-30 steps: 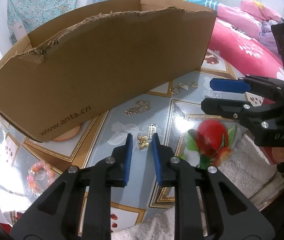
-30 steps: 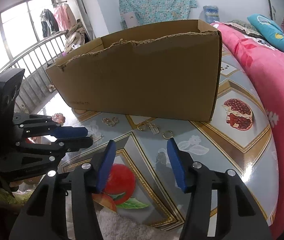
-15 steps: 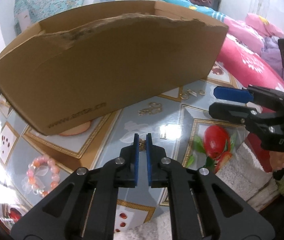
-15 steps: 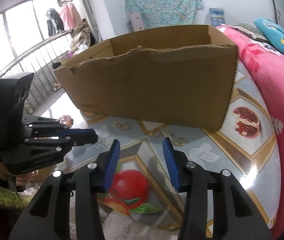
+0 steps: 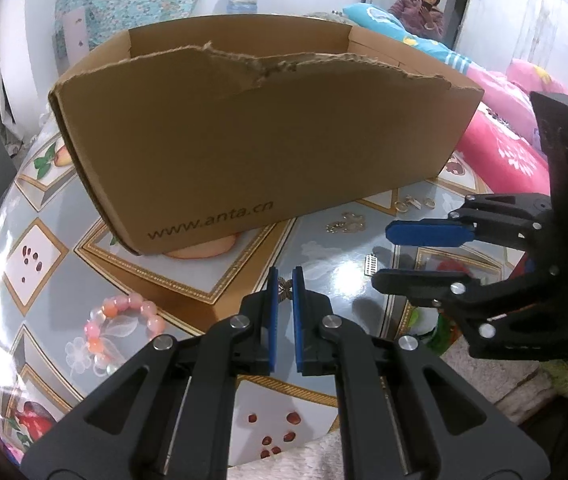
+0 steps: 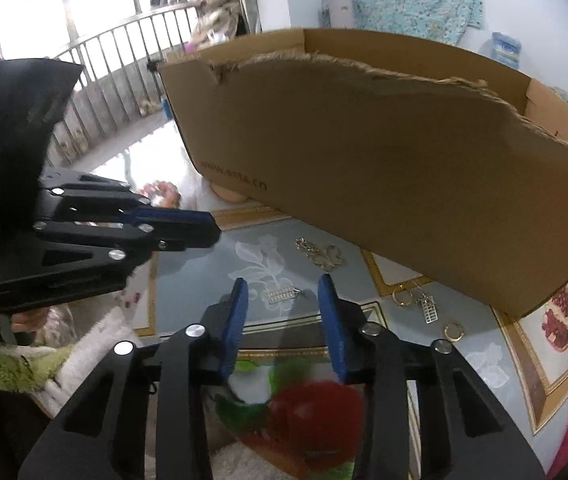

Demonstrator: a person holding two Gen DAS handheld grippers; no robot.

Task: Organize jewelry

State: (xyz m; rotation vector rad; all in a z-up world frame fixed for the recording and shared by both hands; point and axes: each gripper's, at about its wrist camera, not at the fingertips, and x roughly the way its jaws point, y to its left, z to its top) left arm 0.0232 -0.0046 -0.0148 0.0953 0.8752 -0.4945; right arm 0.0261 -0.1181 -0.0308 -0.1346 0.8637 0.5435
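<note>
A: Left gripper (image 5: 282,280)?
B: Clamped on the butterfly charm (image 5: 283,287), carton (image 5: 259,152) at twelve o'clock.
A: Right gripper (image 6: 282,292)?
B: Jaws just narrowing, nothing pinched; abacus charm (image 6: 281,294) between tips, lying crosswise, nearest that hand.

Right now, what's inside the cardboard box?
Only bare inner walls show above the torn front edge of the cardboard box; its front wall hides the floor, so any contents cannot be seen. A peach-coloured patch, apparently the tablecloth's print, pokes out from under its base.
</note>
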